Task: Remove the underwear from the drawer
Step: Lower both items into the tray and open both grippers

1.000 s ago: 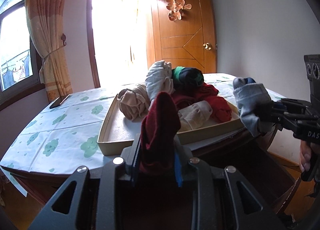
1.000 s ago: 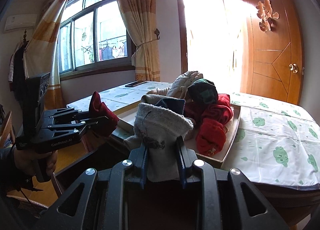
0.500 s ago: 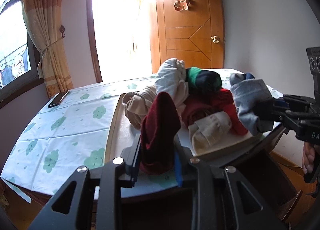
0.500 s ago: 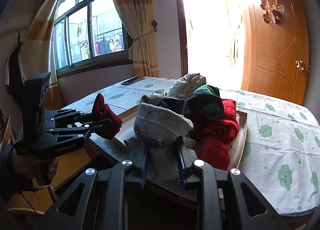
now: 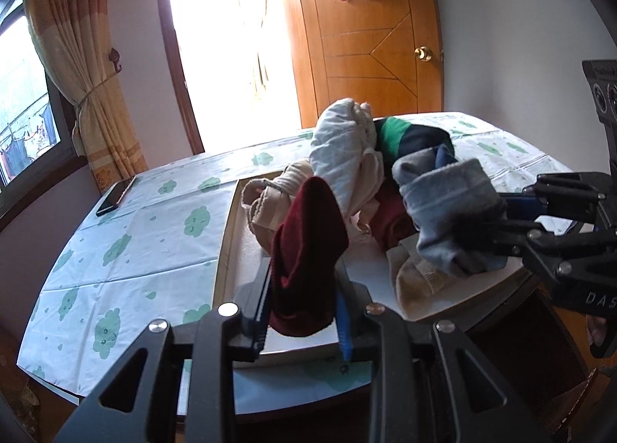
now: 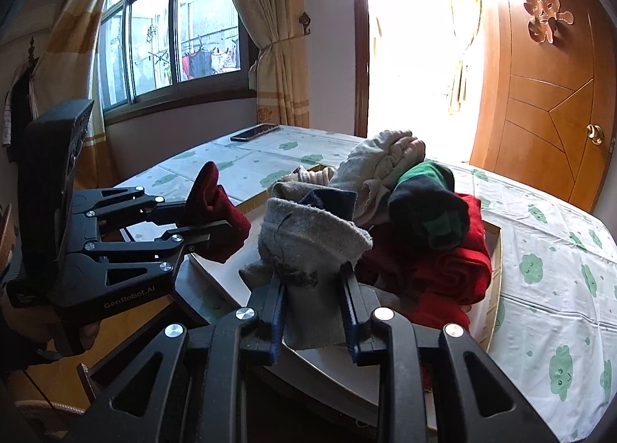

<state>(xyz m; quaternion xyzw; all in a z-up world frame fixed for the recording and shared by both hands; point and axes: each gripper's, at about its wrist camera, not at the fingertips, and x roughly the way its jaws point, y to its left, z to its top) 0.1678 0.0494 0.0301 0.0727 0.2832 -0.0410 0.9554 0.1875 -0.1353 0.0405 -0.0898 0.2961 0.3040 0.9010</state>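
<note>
With the left gripper (image 5: 304,311) clamped on a dark maroon knitted garment (image 5: 308,254) and the right gripper (image 6: 312,311) on a grey one (image 6: 308,246), both above the shallow beige tray (image 5: 227,246), each should lower fully before releasing.

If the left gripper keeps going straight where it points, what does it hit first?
Probably the beige garment at the near end of the clothes pile in the tray. The left gripper itself is shut on a maroon garment. Depth is uncertain.

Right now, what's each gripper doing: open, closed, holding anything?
Left gripper: closed on a dark red garment.
Right gripper: closed on a grey garment.
</note>
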